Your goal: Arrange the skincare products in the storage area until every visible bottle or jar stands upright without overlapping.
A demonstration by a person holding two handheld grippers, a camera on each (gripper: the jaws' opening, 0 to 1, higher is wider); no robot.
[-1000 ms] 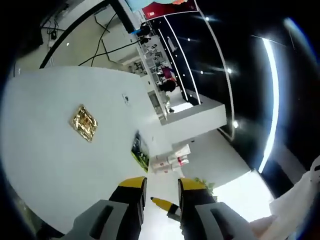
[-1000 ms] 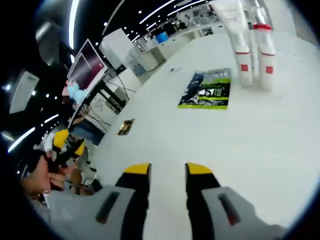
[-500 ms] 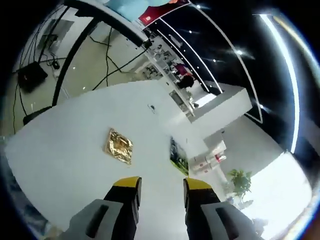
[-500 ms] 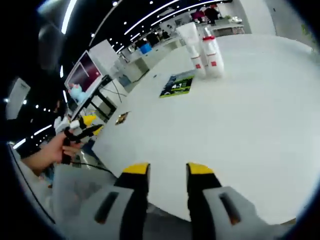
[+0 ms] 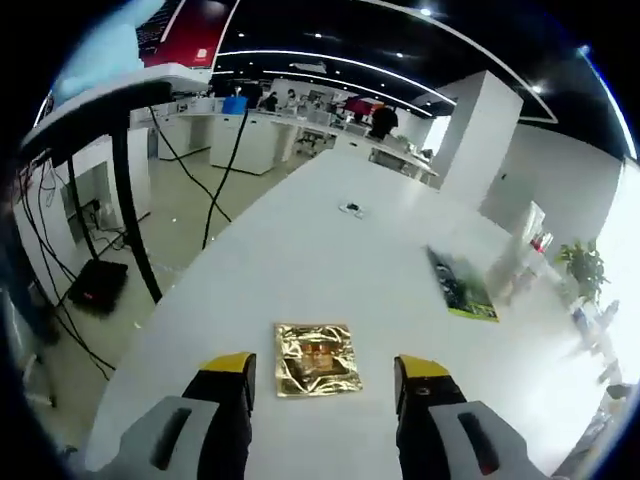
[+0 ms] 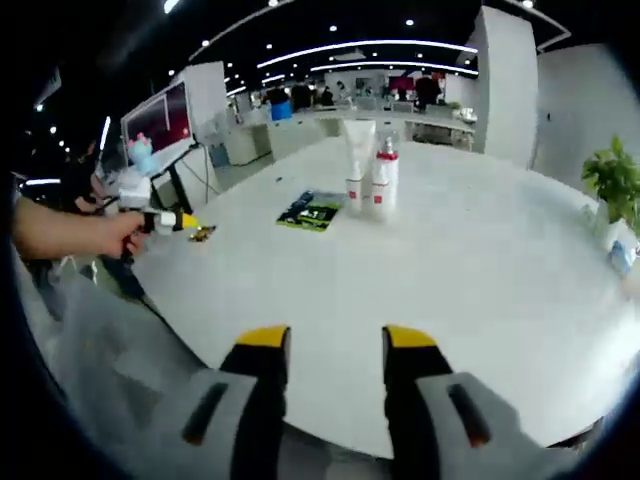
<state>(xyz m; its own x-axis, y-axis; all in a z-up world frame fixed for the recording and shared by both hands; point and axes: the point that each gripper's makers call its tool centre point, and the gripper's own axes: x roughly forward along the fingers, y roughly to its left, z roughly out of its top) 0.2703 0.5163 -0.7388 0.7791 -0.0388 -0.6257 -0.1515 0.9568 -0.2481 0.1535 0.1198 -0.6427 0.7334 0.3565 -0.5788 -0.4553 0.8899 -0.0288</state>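
Observation:
A white tube [image 6: 355, 163] and a white pump bottle [image 6: 383, 176] with red labels stand upright side by side at the middle of the round white table [image 6: 480, 290]. My right gripper [image 6: 335, 350] is open and holds nothing, hovering at the table's near edge, well short of them. In the right gripper view, a hand holds my left gripper [image 6: 183, 221] at the table's left side. My left gripper [image 5: 325, 385] is open over the table's edge, with a gold foil packet [image 5: 317, 358] lying flat just ahead between its jaws.
A green and black flat packet [image 5: 462, 285] [image 6: 313, 211] lies on the table near the bottles. The gold packet [image 6: 203, 233] lies near the left edge. A potted plant [image 6: 615, 180] stands at the right. Desks, cables and a monitor stand [image 5: 120, 180] surround the table.
Both views have swung and levelled out. The right gripper has pulled back from the table, so the bottles look farther away. The left gripper now points at the gold packet from close by.

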